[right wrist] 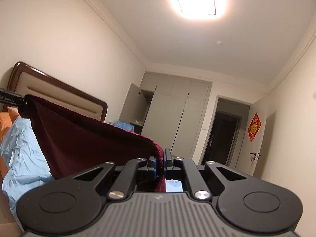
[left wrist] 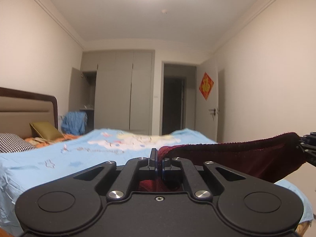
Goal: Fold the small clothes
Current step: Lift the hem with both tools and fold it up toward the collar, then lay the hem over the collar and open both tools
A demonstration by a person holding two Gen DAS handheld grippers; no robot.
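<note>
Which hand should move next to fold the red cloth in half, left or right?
Probably either; it's close. Both the left gripper and the right gripper are shut on the dark red cloth, stretched between them above the blue bedsheet. Slight edge to the left, with more open sheet ahead.

Blue bedsheet [left wrist: 39, 154], wardrobe [left wrist: 122, 90] (one door ajar), ceiling lamp [right wrist: 195, 0].
</note>
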